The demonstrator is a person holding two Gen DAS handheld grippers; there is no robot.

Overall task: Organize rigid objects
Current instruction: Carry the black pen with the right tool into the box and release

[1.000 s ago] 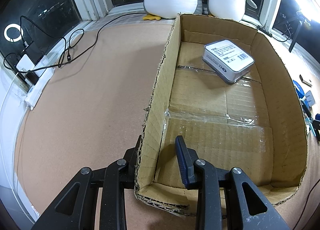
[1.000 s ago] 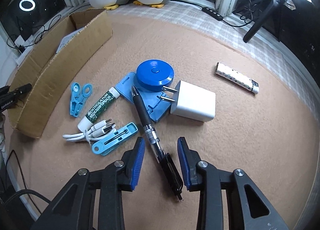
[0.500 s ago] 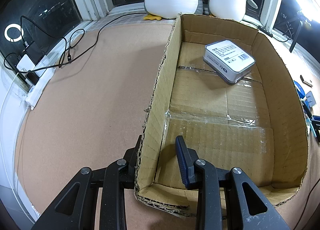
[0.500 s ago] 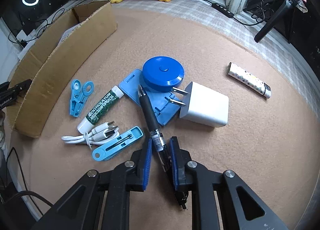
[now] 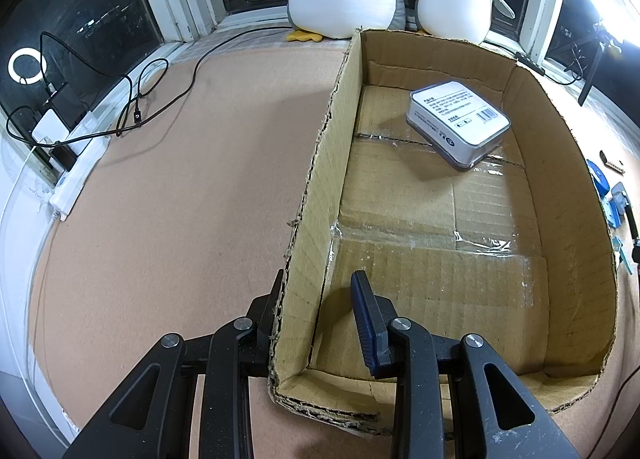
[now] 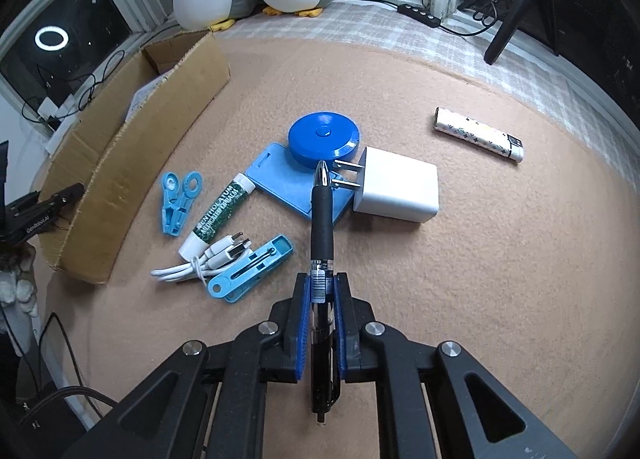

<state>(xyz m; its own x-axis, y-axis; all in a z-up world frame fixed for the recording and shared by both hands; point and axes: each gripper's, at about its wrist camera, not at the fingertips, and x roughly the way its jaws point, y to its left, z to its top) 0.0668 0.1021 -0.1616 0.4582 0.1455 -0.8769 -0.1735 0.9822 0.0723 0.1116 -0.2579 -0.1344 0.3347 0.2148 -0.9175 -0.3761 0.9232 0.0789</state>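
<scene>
Pen (image 6: 322,219), black, sits clamped between our right gripper (image 6: 321,319) pads, tip pointing away over the blue card holder (image 6: 280,187), barrel running back past the fingers. Beside its tip we note a blue round tape measure (image 6: 323,135) and a white charger (image 6: 396,189). To the left lie a lip balm tube (image 6: 220,211), blue clips (image 6: 178,199), a white cable (image 6: 208,259) and a blue tool (image 6: 250,273); a lighter (image 6: 478,134) lies well apart to the right. Our left gripper (image 5: 318,315) straddles the near left wall of the cardboard box (image 5: 316,195), jaws apart, one finger outside, one inside. A tin (image 5: 458,123) rests at the box's far end.
</scene>
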